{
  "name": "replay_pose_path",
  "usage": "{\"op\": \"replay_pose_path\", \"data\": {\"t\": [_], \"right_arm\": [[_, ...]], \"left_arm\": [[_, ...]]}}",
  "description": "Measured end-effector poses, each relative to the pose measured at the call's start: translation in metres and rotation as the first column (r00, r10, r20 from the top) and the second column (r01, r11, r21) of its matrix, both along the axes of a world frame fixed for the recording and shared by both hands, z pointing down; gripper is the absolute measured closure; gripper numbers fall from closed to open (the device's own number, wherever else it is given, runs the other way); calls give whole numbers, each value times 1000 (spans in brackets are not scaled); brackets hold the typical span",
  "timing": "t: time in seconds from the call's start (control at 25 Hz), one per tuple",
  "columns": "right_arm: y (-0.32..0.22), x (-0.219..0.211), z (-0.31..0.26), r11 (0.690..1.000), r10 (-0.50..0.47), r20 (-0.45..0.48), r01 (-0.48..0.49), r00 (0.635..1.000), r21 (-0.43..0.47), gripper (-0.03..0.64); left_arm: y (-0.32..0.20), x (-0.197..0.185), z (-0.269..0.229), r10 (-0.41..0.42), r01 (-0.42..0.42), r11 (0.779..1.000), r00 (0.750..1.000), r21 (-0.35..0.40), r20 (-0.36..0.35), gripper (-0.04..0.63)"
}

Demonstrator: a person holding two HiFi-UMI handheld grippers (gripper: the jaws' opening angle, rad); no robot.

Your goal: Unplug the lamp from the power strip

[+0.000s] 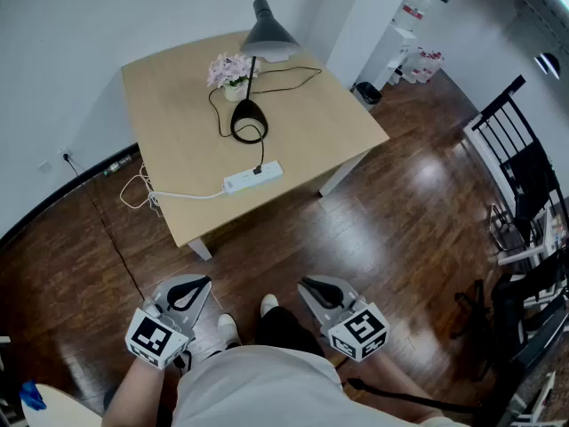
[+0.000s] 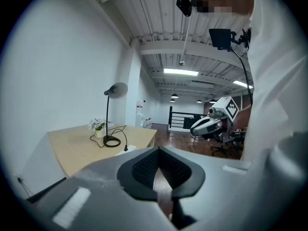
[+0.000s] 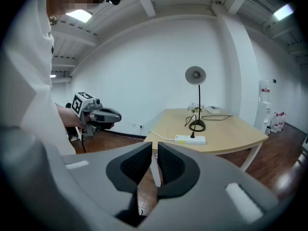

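White plastic first: spotting the power strip (image 1: pixel 252 178) lying flat near the front edge of the tabletop (image 1: pixel 169 105), with its white lead (image 1: pixel 182 194) trailing off the left side toward the floor (image 1: pixel 373 229). Seeing the lamp (image 1: pixel 267 34) standing upright behind it, round black base just beside a small flower pot (image 1: pixel 232 72). Tracing the black cord (image 1: pixel 293 83) looping over the wood and ending in a plug (image 1: pixel 259 168) seated in the strip.

Standing well back from all of it. Holding the left tongs (image 1: pixel 188 290) and right tongs (image 1: pixel 318 292) low over the floor, both all but closed, a thin slit at most, gripping nothing.

Expecting the plug to be small, hard and stiff to pull. Judging the strip light and likely to lift or slide along with it. Planning on pinching the plug body itself, not the soft cord, and pressing down on the strip's casing beside it with the other tongs. Pulling straight out of the socket, allowing for a snap on release. Minding the lamp too: thin stem, possibly tipping if the cord gets yanked.

Not making out socket layout, plug shape or any switch from here, too small. Losing the far end of the white lead past the tabletop edge.
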State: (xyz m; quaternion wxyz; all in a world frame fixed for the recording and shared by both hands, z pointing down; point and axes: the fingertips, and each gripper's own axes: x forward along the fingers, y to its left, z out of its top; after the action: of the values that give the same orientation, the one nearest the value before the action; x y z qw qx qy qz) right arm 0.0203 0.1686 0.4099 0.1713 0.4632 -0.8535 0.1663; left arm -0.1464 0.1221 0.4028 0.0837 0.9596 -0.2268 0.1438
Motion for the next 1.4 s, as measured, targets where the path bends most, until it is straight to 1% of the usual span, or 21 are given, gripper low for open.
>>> {"op": "replay_pose_path", "data": {"t": [0.12, 0.2, 0.28, 0.36, 0.48, 0.6, 0.68, 0.8, 0.96, 1.2, 1.28, 1.4], "right_arm": [[-53, 14, 20, 1000, 1, -8, -1, 1000, -1, 544], [-91, 26, 31, 1000, -2, -23, 2, 1000, 6, 537], [-131, 38, 43, 1000, -26, -40, 26, 999, 1, 534], [-173, 47, 54, 997, -71, -57, 71, 996, -5, 529], [-233, 58, 72, 988, -153, -85, 152, 985, -15, 522], [-278, 64, 94, 973, -228, -113, 223, 967, -52, 514], [-303, 65, 109, 964, -262, -122, 254, 957, -79, 509], [-328, 66, 135, 955, -284, -139, 268, 949, -125, 508], [-353, 59, 160, 941, -311, -127, 285, 942, -184, 506], [-374, 41, 193, 913, -374, -137, 338, 917, -229, 505], [-375, 37, 199, 906, -390, -142, 352, 910, -233, 508], [-376, 35, 203, 901, -406, -150, 368, 901, -231, 536]], "left_arm": [[-41, 14, 29, 13, -12, 1000, 998, -5, 58, 589], [-70, 28, 46, 32, -33, 999, 995, 7, 93, 589], [-98, 44, 59, 36, -37, 999, 992, 3, 120, 591], [-125, 60, 70, 24, -22, 1000, 990, -18, 139, 591], [-170, 89, 86, 10, -4, 1000, 984, -30, 175, 591], [-210, 112, 108, -10, 19, 999, 975, -39, 223, 591], [-235, 123, 125, -26, 39, 998, 965, -45, 261, 591], [-261, 136, 151, -26, 55, 995, 950, -85, 310, 591], [-278, 151, 185, 17, 45, 986, 929, -159, 369, 592], [-305, 166, 229, 73, 19, 981, 890, -195, 451, 592], [-305, 169, 238, 95, 5, 978, 879, -208, 468, 592], [-305, 171, 241, 108, 4, 972, 878, -235, 465, 591]]}}
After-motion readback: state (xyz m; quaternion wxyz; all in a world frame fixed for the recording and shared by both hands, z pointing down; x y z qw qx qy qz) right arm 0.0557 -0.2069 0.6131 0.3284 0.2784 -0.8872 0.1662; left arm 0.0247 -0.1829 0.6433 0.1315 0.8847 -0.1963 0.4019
